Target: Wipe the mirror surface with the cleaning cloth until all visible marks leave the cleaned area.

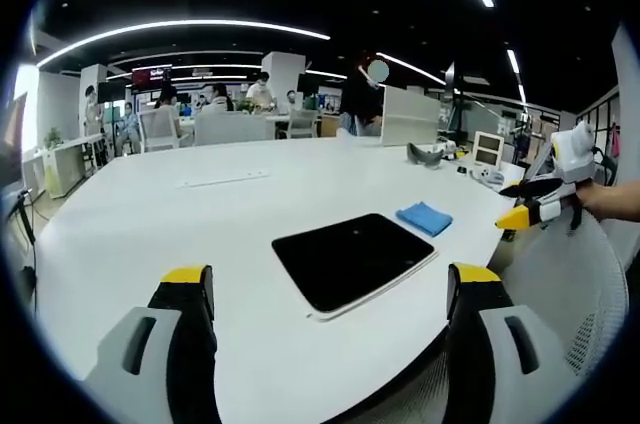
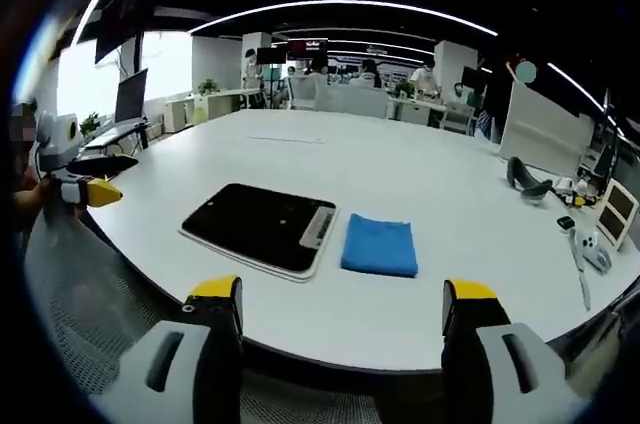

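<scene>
I see both grippers' fingers spread, holding nothing, blue cloth just at 3 o'clock of mirror on counter.

A: We see a white table, and on it the mirror looks black and glossy with a pale white rim.

B: We agree. Just right of it, in the right gripper view, the cleaning cloth is a plain bright blue, no pattern.

A: Our left gripper has grey jaws capped in yellow, with black inner faces. We find the same grey, yellow and black on the right gripper.

B: And the chair at the table's near edge has white mesh.
</scene>
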`<state>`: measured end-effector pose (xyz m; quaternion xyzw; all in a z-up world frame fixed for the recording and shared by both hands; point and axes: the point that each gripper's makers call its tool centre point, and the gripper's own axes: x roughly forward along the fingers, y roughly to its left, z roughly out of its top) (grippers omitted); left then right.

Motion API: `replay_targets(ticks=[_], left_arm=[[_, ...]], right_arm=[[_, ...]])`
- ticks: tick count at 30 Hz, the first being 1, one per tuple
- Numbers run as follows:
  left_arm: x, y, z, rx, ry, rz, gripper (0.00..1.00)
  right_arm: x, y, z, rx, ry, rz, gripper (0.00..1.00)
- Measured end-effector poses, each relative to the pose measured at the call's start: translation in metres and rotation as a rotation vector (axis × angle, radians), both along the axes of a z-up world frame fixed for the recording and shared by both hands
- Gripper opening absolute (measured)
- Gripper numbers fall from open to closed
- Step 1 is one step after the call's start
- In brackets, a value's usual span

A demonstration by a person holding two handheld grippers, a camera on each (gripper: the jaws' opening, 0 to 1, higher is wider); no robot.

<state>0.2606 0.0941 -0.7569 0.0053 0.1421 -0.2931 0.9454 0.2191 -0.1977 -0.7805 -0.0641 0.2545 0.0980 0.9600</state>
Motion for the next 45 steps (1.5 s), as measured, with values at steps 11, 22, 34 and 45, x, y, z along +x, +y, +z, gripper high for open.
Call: replay_targets(ticks=[11,22,34,45], left_arm=[[0.001,0.002,0.001,0.004,-0.009,0.008,0.98],[0.001,0.002,0.001,0.003,-0.006,0.009,0.97],[0.001,0.002,0.000,0.005,-0.001,0.011,0.97],[0.001,0.002,-0.001,0.013,-0.004,0.008,0.96]], right_arm=[[0.005,0.004,0.010,0.010,0.037,0.047,0.61],[0.061,0.002,0.021,-0.019,0.016,0.085,0.50],[0.096,-0.001,-0.018,0.039,0.105,0.068,0.41],[0.118,-0.016,-0.045,0.017,0.152,0.041,0.37]])
